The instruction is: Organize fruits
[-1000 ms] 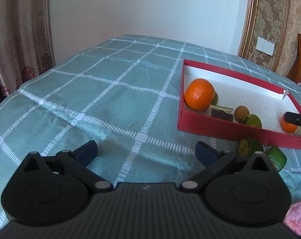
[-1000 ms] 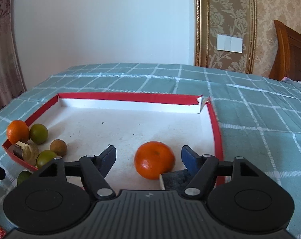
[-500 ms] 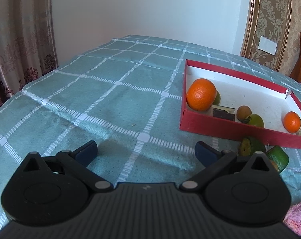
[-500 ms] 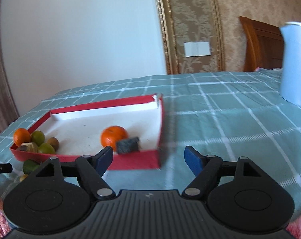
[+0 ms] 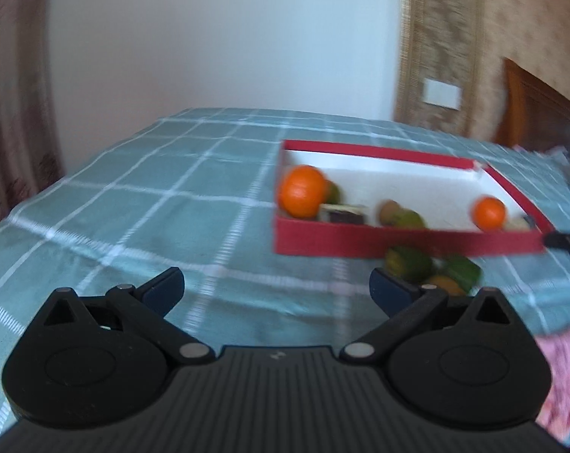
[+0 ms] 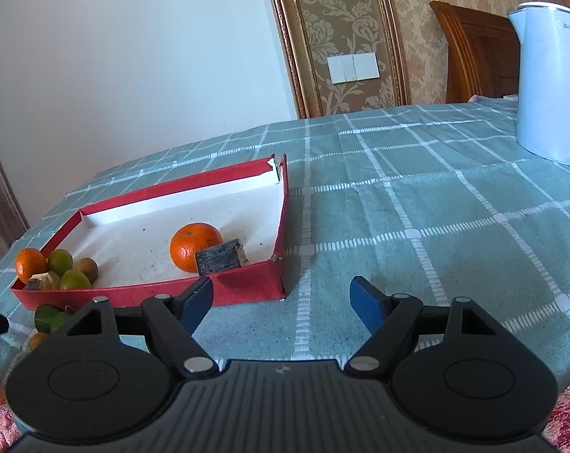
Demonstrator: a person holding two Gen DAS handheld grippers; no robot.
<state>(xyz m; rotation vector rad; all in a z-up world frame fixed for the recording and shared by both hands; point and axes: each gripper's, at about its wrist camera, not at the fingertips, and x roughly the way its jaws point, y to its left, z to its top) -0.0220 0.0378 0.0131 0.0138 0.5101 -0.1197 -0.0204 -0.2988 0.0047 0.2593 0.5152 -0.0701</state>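
Observation:
A red tray (image 6: 243, 290) with a white floor lies on the green checked cloth. In it are an orange (image 6: 195, 246) beside a dark block (image 6: 220, 257), and in its left corner another orange (image 6: 30, 264), green fruits (image 6: 60, 261) and a brown fruit (image 6: 86, 268). Green fruits (image 6: 50, 318) lie on the cloth outside the tray's front wall. My right gripper (image 6: 281, 302) is open and empty, before the tray's right corner. In the blurred left wrist view the tray (image 5: 398, 241) is ahead to the right, with loose green fruits (image 5: 409, 264) near it. My left gripper (image 5: 275, 288) is open and empty.
A white kettle (image 6: 549, 83) stands on the cloth at the far right. A wooden chair back (image 6: 473, 49) stands behind the table. A curtain (image 5: 16, 113) hangs at the left. Pink cloth (image 5: 560, 377) lies at the near edge.
My right gripper has drawn back from the tray and swung right, leaving the orange in it. My left gripper has moved and tilted, its view now blurred.

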